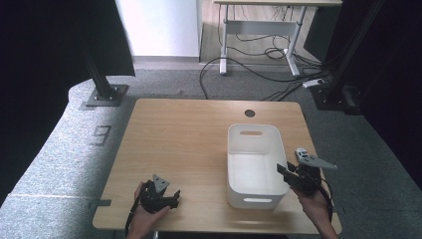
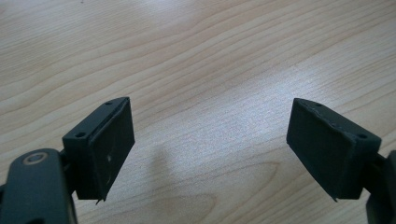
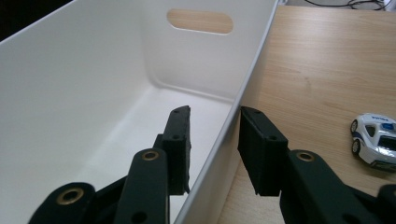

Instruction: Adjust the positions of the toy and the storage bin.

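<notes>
I had the right gripper (image 3: pixel 214 149) at the white bin's (image 1: pixel 234 164) right wall, near end: one jaw sat inside the bin, the other outside, straddling the rim. Jaws were close to the wall on both sides, but I couldn't tell whether they actually pinched it. The bin stood right of ctr on the wooden table (image 1: pixel 179 134). A small white toy car (image 3: pixel 377 139) lay on the table just right of the bin. My left gripper (image 2: pixel 210 144) hovered low over bare wood at the near-left edge, jaws spread wide, holding nothing.
</notes>
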### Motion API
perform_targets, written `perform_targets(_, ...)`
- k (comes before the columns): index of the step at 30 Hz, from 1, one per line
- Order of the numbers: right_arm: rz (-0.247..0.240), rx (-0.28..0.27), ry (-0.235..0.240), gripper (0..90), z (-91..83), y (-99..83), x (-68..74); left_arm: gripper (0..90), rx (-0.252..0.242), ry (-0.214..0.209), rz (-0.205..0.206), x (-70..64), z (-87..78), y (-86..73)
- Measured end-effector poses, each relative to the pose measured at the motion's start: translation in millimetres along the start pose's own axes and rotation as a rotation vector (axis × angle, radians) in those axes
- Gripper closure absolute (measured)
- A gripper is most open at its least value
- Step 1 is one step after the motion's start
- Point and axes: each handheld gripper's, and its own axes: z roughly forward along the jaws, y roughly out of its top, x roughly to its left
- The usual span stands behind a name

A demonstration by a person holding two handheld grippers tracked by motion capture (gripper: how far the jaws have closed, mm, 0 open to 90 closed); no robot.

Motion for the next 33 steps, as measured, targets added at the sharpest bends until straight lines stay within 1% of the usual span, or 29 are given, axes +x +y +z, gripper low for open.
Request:
perform_targets(3,0.000,0.008,-0.017,66.9,-0.6,0.8,2.1,15.2,0.001,0.001,-0.001,0.6,-0.2,-0.1)
perform_targets(4,0.000,0.020,-0.030,68.4,-1.0,2.0,3.5,15.2,0.001,0.001,-0.001,0.9,-0.3,-0.1)
perform_targets(5,0.000,0.020,-0.030,68.4,-1.0,2.0,3.5,15.2,0.000,0.001,-0.001,1.0,-0.4,-0.1)
perform_targets(8,-0.014,0.039,-0.044,69.6,-0.8,4.2,5.1,15.2,-0.003,0.001,-0.003,0.9,-1.0,0.1)
perform_targets(10,-0.016,0.050,-0.035,70.0,-0.2,5.4,4.2,15.2,-0.004,0.000,-0.002,0.6,-1.2,0.2)
perform_targets(13,-0.010,0.060,-0.010,71.0,1.2,6.8,2.2,15.2,-0.003,0.001,-0.002,0.5,-0.6,0.3)
perform_targets(17,-0.005,0.076,-0.018,73.0,2.1,9.3,4.1,15.2,-0.001,0.002,-0.002,1.1,-0.4,0.4)
perform_targets(18,-0.004,0.076,-0.021,73.3,2.0,9.2,4.5,15.2,-0.001,0.002,-0.002,1.2,-0.5,0.3)
perform_targets(22,0.034,0.065,-0.023,73.9,1.2,7.7,4.3,15.2,-0.005,0.002,-0.003,1.6,-1.2,0.0)
perform_targets(27,0.047,0.062,-0.042,74.4,0.4,6.8,8.2,15.2,-0.005,0.002,-0.004,2.3,-1.1,0.3)
perform_targets(30,0.065,0.053,-0.053,74.7,0.6,6.0,10.8,15.2,-0.007,0.001,-0.003,2.1,-1.3,1.0)
perform_targets(33,0.069,0.048,-0.063,74.5,1.9,6.2,14.5,15.2,-0.009,0.001,-0.002,1.7,-1.9,1.3)
